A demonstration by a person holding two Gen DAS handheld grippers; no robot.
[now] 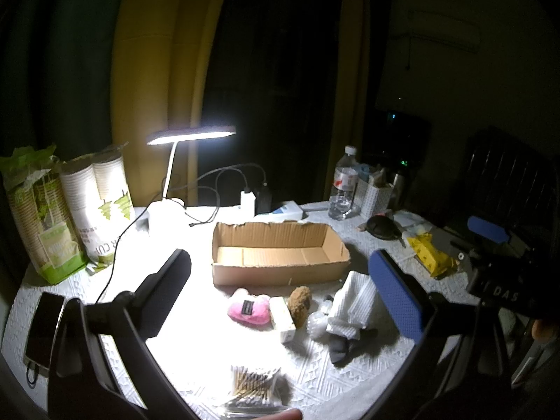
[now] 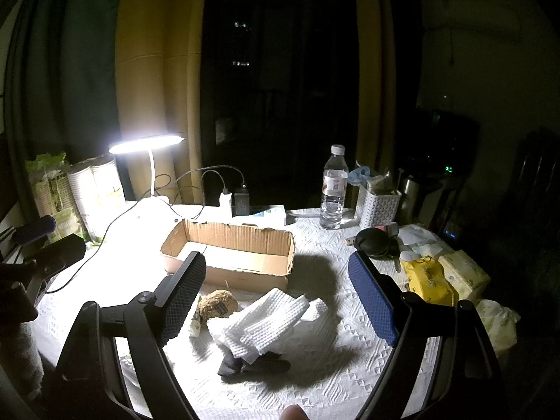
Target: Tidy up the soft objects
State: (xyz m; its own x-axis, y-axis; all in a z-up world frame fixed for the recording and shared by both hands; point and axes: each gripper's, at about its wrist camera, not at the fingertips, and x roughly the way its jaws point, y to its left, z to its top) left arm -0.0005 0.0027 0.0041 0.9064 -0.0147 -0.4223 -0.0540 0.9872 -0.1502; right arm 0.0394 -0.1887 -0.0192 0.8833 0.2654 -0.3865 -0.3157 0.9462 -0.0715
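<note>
Left gripper [image 1: 285,292] and right gripper [image 2: 280,295]: both spread wide, grasping nothing, above table [image 2: 350,367]. In front of box [image 2: 231,255]: white waffle-textured cloth [image 2: 266,322], crumpled, over dark sock [image 2: 245,365]; brown fuzzy toy [image 2: 218,304] just beside; pink plush [image 1: 250,309] further left.

right gripper [image 2: 280,301] hangs wide apart above white waffle cloth [image 2: 266,325] near cardboard box [image 2: 245,266].
</note>
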